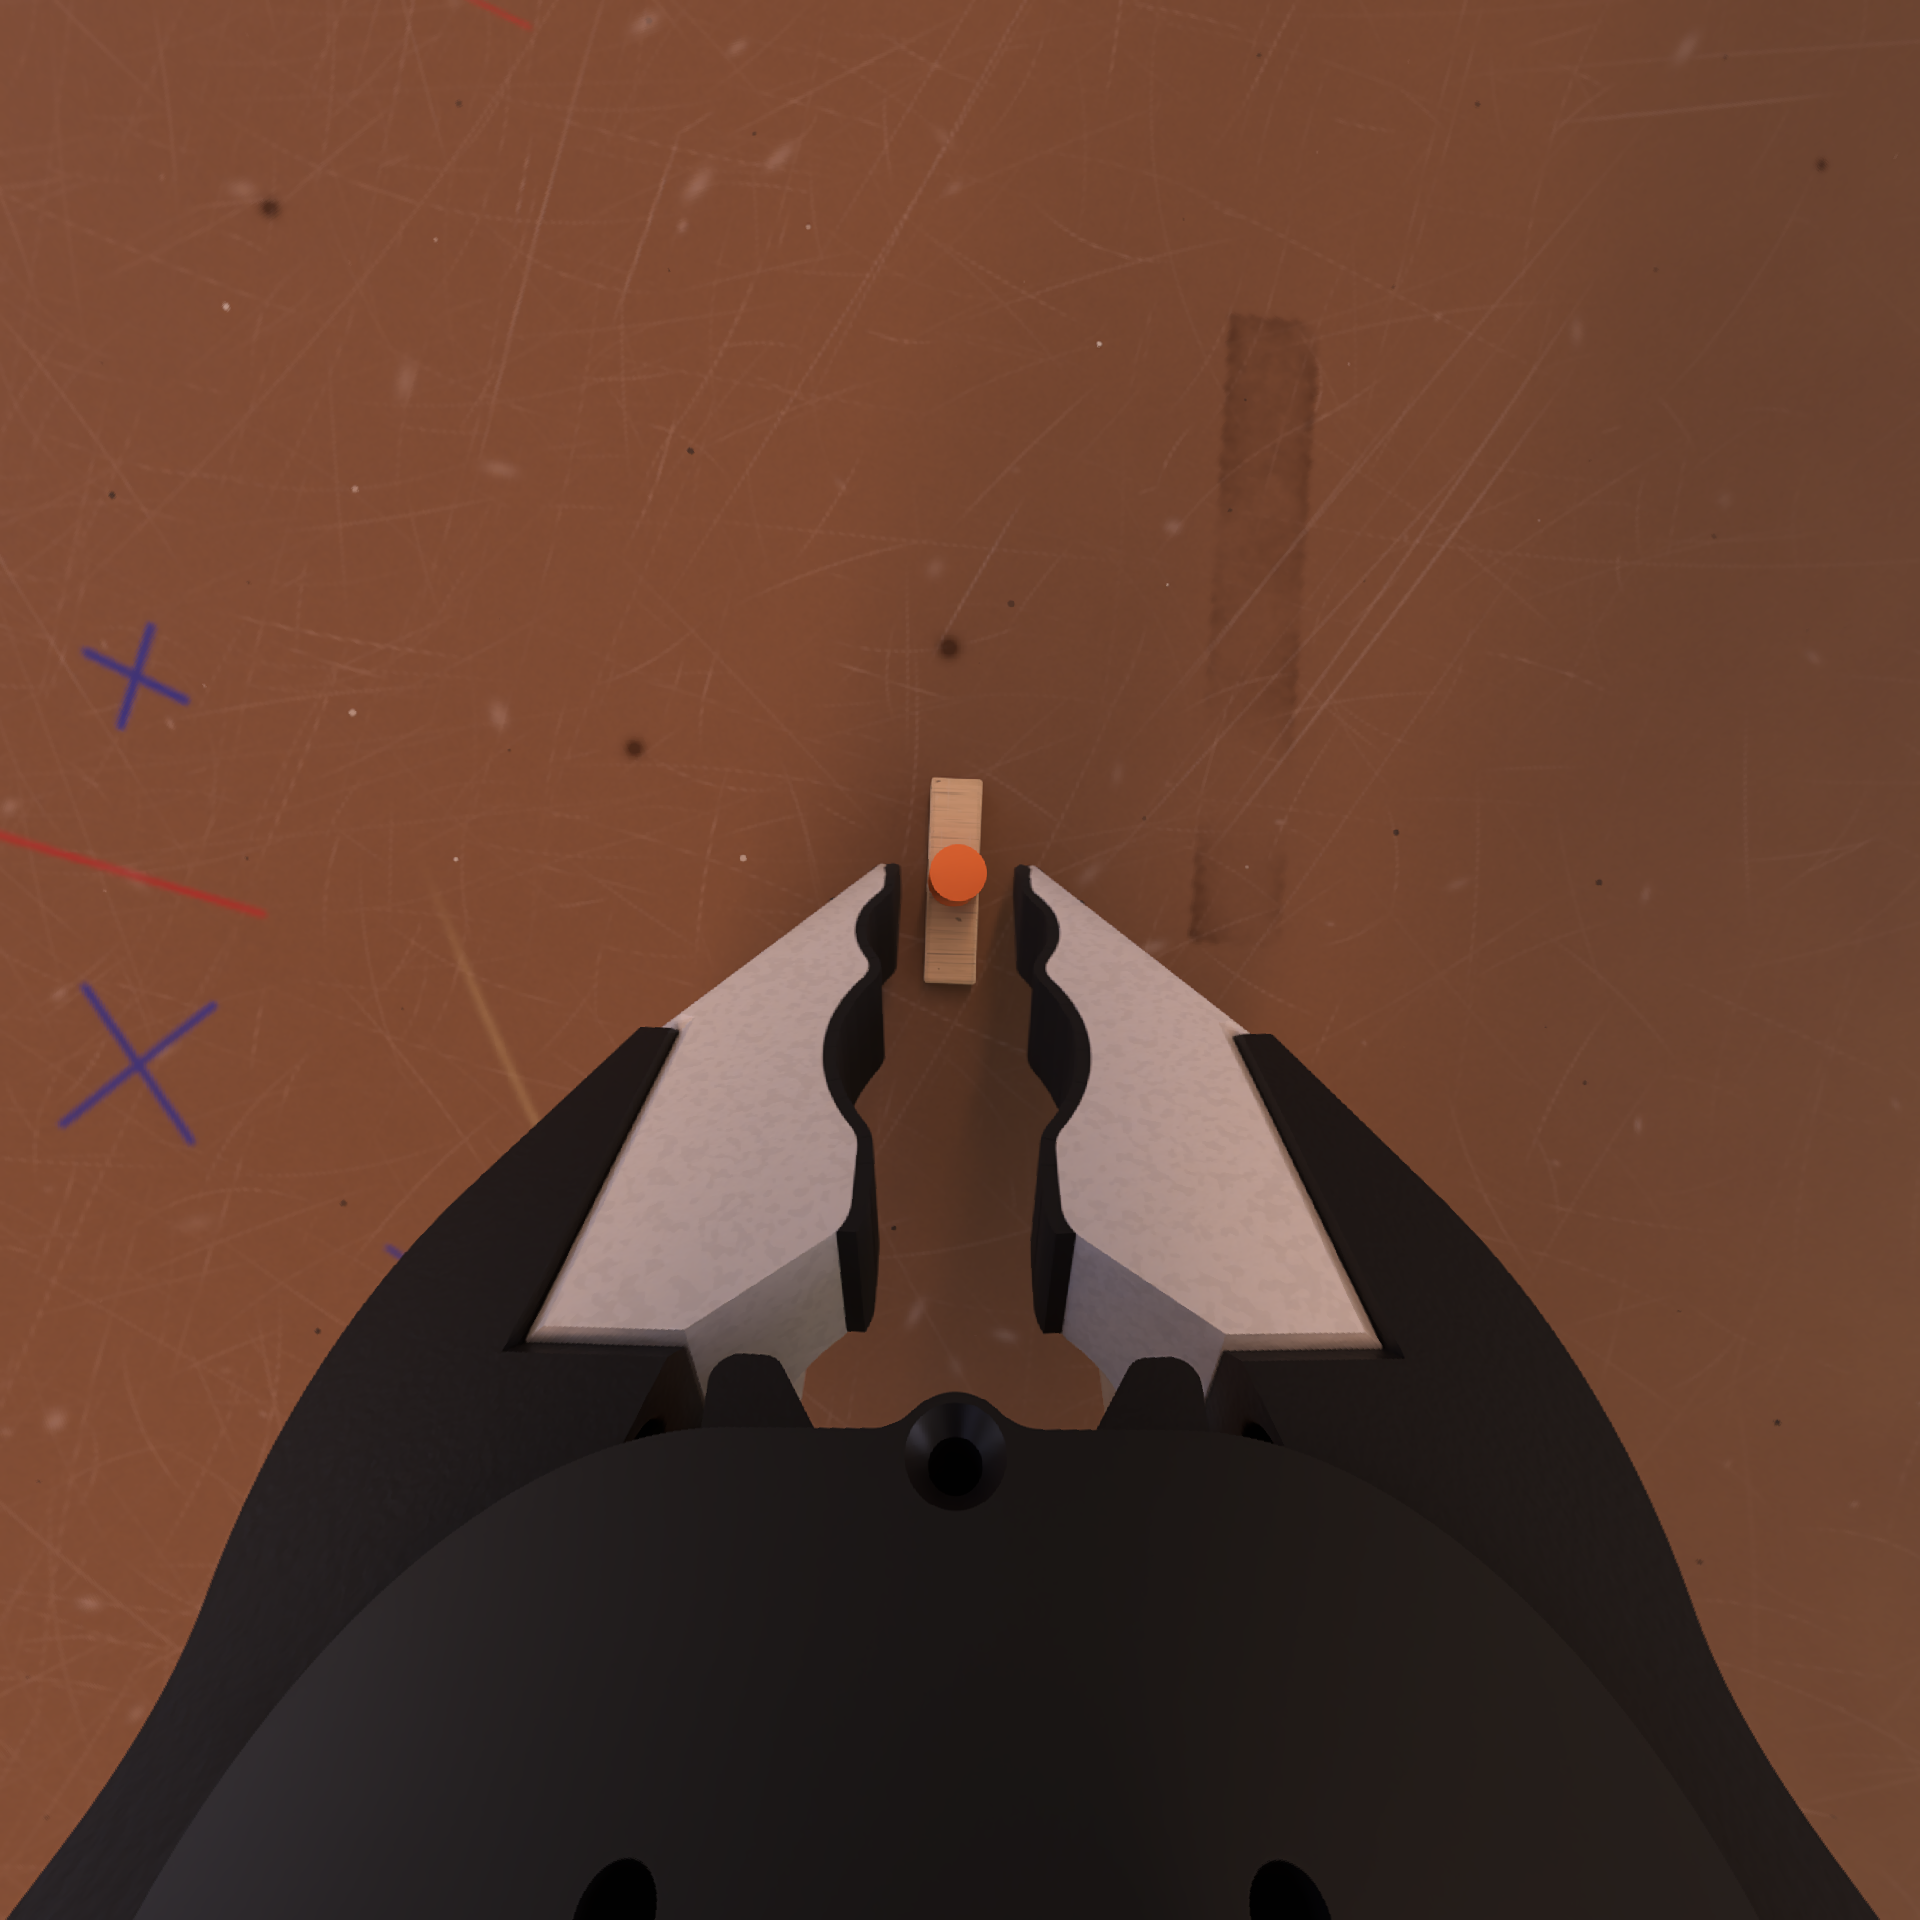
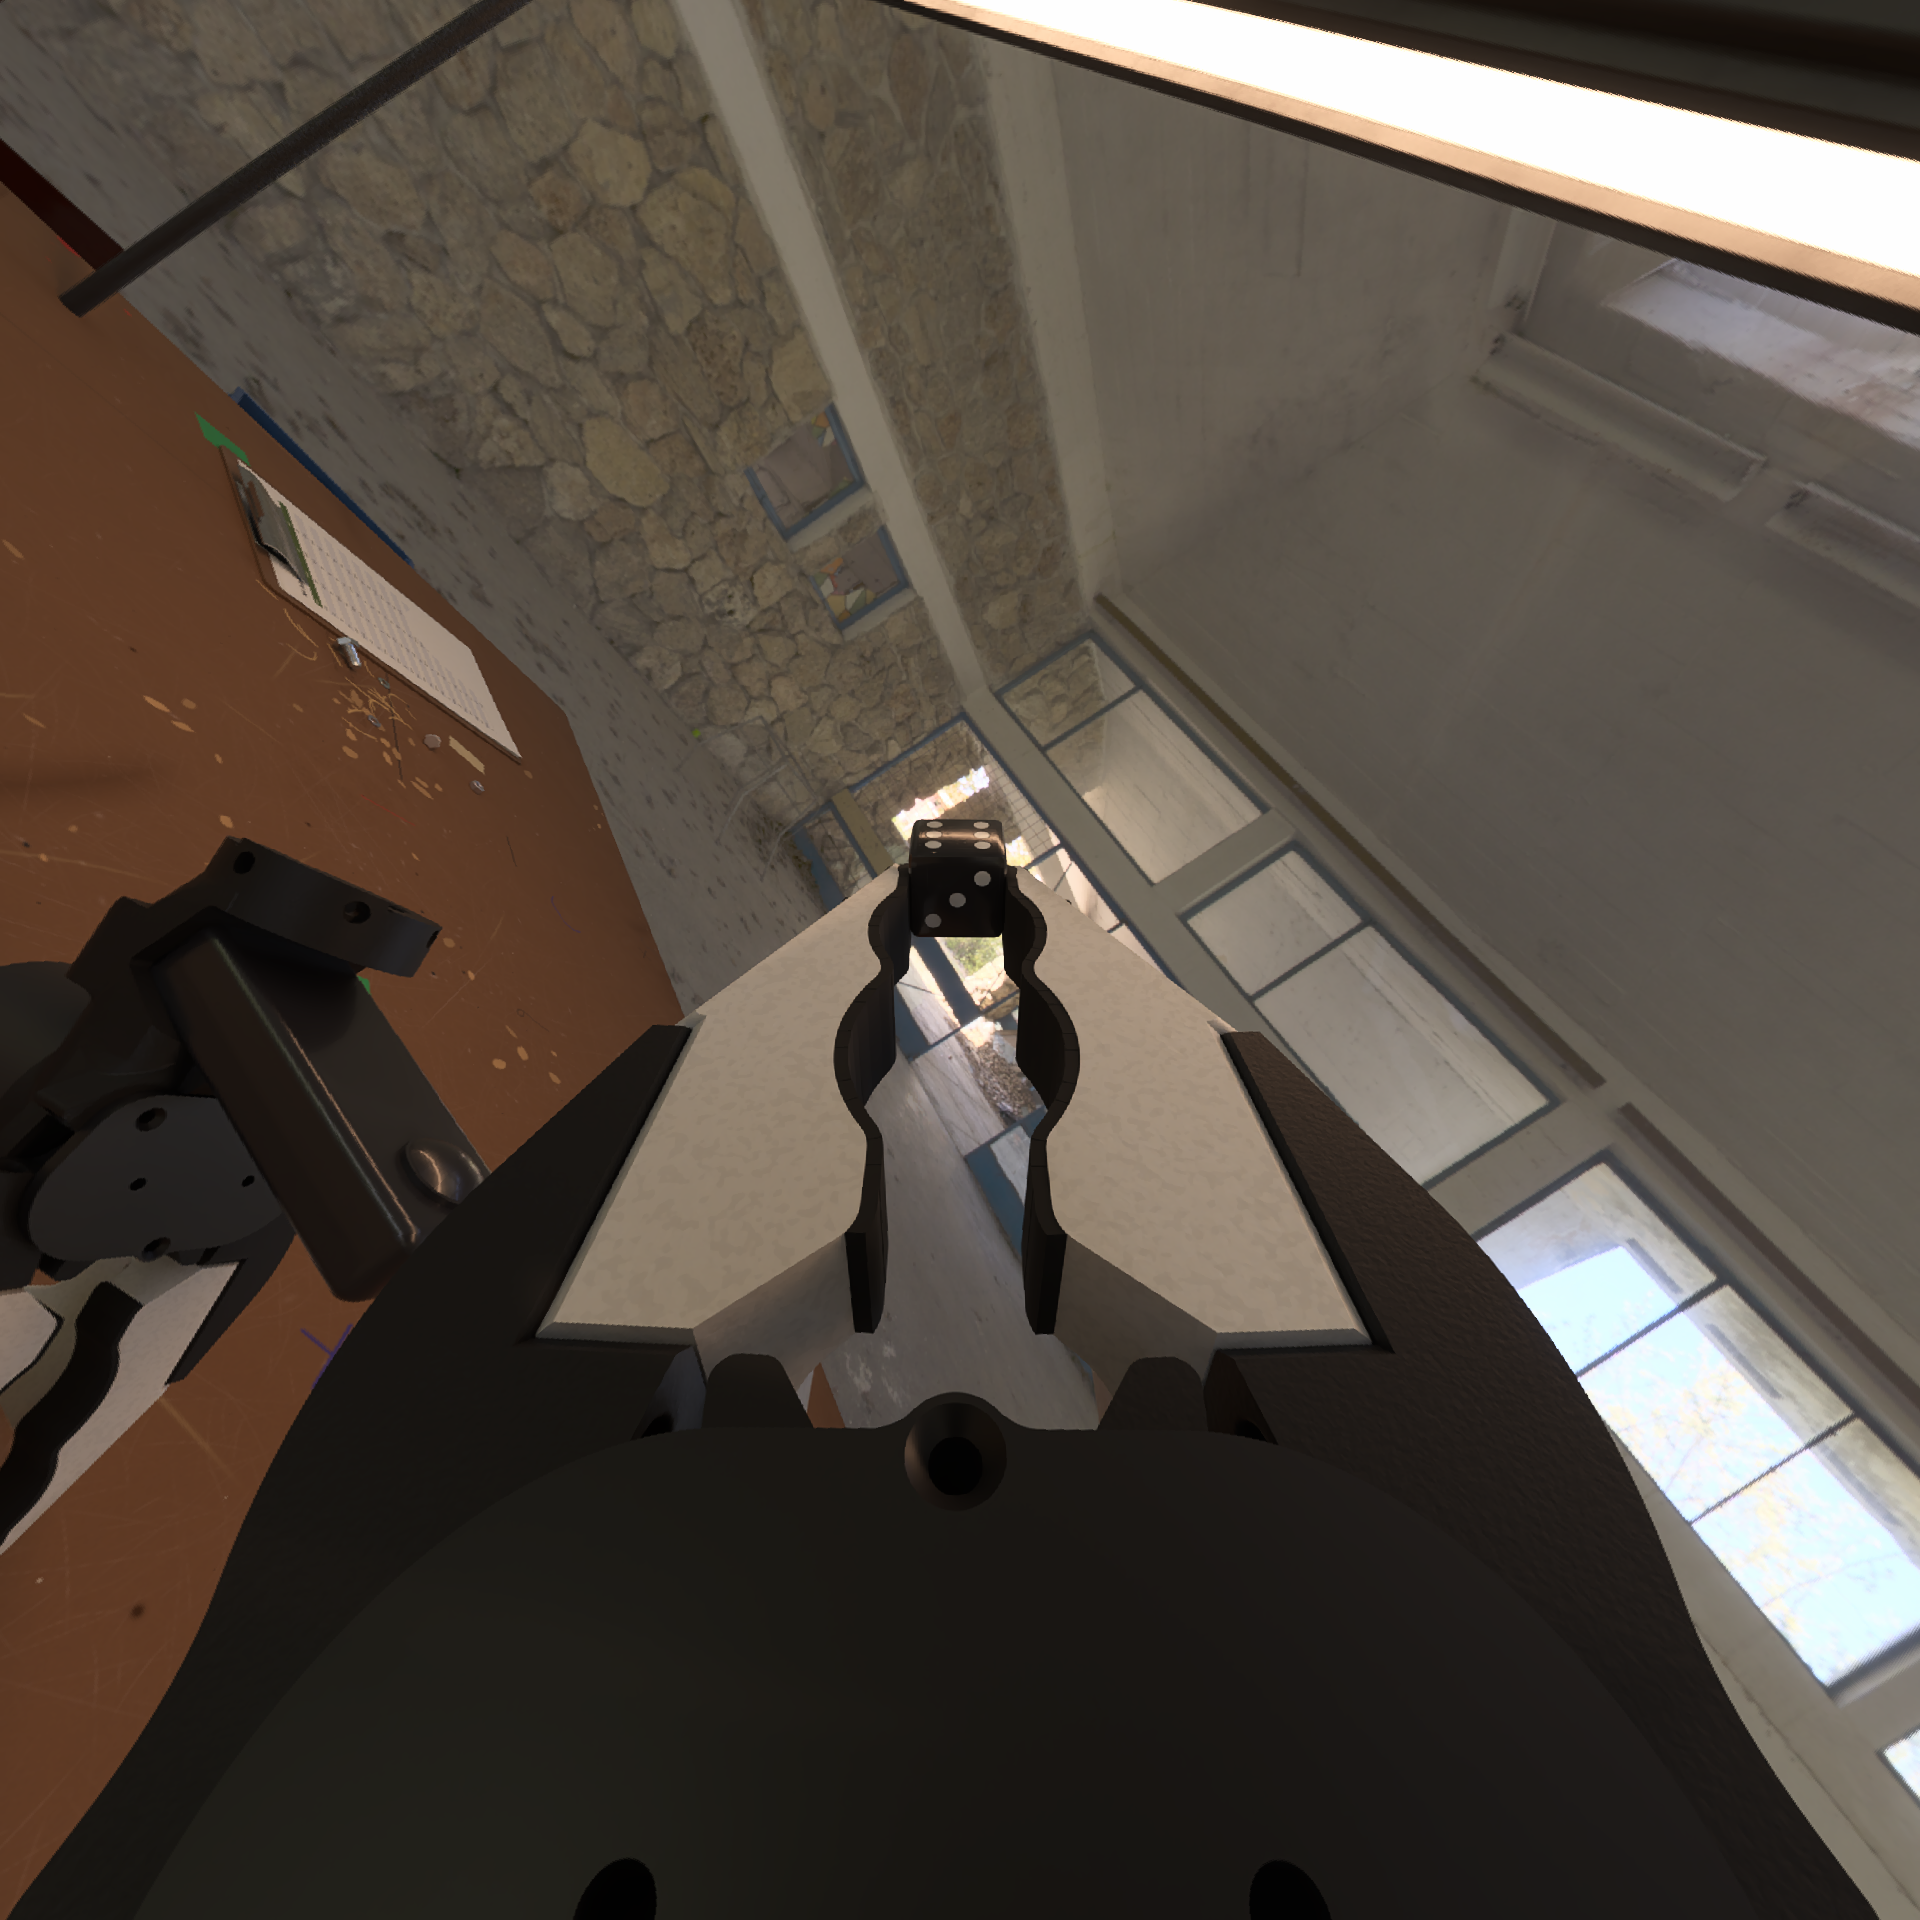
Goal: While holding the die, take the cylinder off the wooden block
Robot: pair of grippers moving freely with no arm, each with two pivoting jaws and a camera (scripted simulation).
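The right tongs (image 2: 956, 894) pinch the black die (image 2: 956, 878) aloft, out of the way. The left tongs (image 1: 954, 883), spread narrowly and empty, straddle the orange cylinder (image 1: 957, 872) atop the wooden block (image 1: 953, 935) on the bench (image 1: 520, 416), ready to close.

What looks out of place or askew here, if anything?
Nothing stands out. The orange cylinder stands upright on the wooden block, the open left tool is lined up over it, and the right tool grips the die squarely.

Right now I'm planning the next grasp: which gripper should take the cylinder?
Left. The left gripper is open, straddling the orange cylinder on the wooden block; the right gripper holds the die.
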